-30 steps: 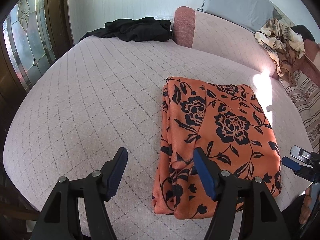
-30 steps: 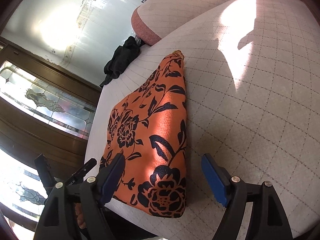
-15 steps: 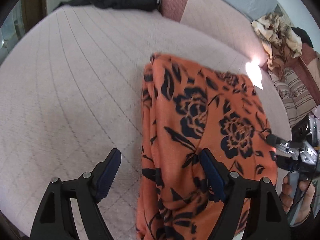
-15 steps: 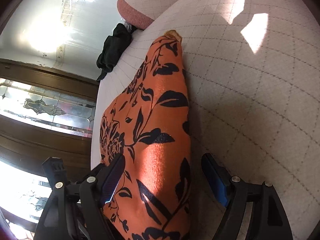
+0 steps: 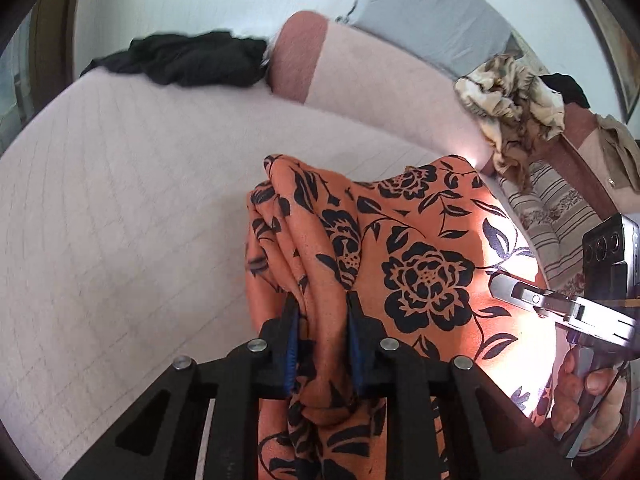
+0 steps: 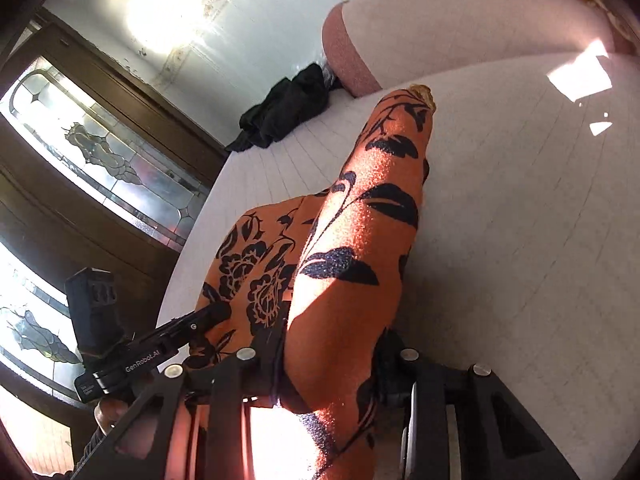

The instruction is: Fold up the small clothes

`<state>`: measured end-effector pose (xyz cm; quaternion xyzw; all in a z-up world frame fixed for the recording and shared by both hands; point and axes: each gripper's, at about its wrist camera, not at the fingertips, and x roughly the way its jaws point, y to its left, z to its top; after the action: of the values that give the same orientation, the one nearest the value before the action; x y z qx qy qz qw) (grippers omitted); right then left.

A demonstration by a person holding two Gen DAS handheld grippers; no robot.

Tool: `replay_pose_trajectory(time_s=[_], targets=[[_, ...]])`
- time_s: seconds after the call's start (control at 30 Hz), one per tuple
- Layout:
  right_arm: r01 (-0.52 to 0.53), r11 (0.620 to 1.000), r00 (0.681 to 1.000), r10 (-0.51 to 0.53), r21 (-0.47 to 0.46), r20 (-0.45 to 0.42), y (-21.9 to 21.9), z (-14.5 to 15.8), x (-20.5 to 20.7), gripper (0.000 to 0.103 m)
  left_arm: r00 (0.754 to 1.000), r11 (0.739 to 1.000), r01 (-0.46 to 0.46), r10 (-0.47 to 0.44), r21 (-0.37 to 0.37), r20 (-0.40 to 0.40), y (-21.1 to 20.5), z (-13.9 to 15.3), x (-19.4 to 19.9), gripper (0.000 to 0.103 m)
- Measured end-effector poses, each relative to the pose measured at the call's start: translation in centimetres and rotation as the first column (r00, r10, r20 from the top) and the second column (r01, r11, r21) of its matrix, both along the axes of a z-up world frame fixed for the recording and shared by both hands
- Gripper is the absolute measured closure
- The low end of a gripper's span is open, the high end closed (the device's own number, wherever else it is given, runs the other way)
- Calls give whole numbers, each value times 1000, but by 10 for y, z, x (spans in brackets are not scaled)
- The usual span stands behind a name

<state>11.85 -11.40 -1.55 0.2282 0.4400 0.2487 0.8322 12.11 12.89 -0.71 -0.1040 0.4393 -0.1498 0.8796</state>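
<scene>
The orange garment with black flowers (image 5: 420, 248) lies folded on the quilted pink bed (image 5: 120, 208). My left gripper (image 5: 322, 312) is shut on the bunched near left edge of the garment and lifts it off the bed. My right gripper (image 6: 330, 344) is shut on the near right edge of the same garment (image 6: 360, 240), which rises in a ridge between its fingers. The right gripper's body shows in the left wrist view (image 5: 560, 308), and the left gripper's body shows in the right wrist view (image 6: 152, 352).
A black garment (image 5: 184, 58) lies at the far end of the bed beside a pink bolster (image 5: 300, 56). A beige patterned cloth (image 5: 512, 100) and a grey pillow (image 5: 432, 20) sit at the back right. A dark wooden door with stained glass (image 6: 100, 152) stands left of the bed.
Both grippers came down onto the garment's near edge and shut on it. The near edge is now bunched and raised off the bed.
</scene>
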Motion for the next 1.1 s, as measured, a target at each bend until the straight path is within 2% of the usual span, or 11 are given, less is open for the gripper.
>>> replay_pose_trajectory(time_s=[0.13, 0.27, 0.33, 0.4, 0.43, 0.57, 0.67, 0.77, 0.83, 0.97, 1.1], targets=[[53, 998, 998, -54, 15, 45, -45, 8, 12, 69, 999, 999, 38, -38, -7, 9, -37, 3, 24, 81], [150, 988, 988, -149, 19, -49, -93, -30, 27, 67, 996, 998, 52, -49, 44, -69, -64, -28, 48, 75], [199, 979, 972, -204, -50, -118, -108, -55, 28, 60, 995, 992, 41, -29, 120, -98, -73, -46, 50, 71], [239, 969, 959, -246, -66, -141, -118, -69, 20, 43, 996, 989, 33, -21, 142, -86, -73, -49, 45, 61], [261, 964, 956, -266, -55, -126, -122, -67, 14, 40, 997, 988, 25, -14, 155, -71, -70, -46, 42, 53], [321, 941, 943, -328, -111, -55, -127, -43, 0, 40, 1000, 984, -3, 9, 178, -30, -52, -29, 28, 51], [320, 945, 948, -319, -75, 22, -114, -14, -8, 39, 999, 978, -40, 37, 204, 17, -45, -14, 16, 45], [264, 963, 962, -259, -57, 82, -91, 4, -20, 25, 998, 978, -56, 56, 203, 9, -46, -17, 9, 34], [202, 977, 979, -199, -72, 48, -73, -2, -17, 18, 998, 974, -41, 49, 224, -29, -52, -29, 9, 33], [163, 972, 984, -173, -170, -46, -58, -39, -11, 18, 997, 973, -47, 61, 225, -54, -55, -40, 7, 33], [181, 972, 983, -183, -152, 1, -62, -15, -12, 18, 997, 974, -51, 64, 222, -49, -53, -31, 7, 33]])
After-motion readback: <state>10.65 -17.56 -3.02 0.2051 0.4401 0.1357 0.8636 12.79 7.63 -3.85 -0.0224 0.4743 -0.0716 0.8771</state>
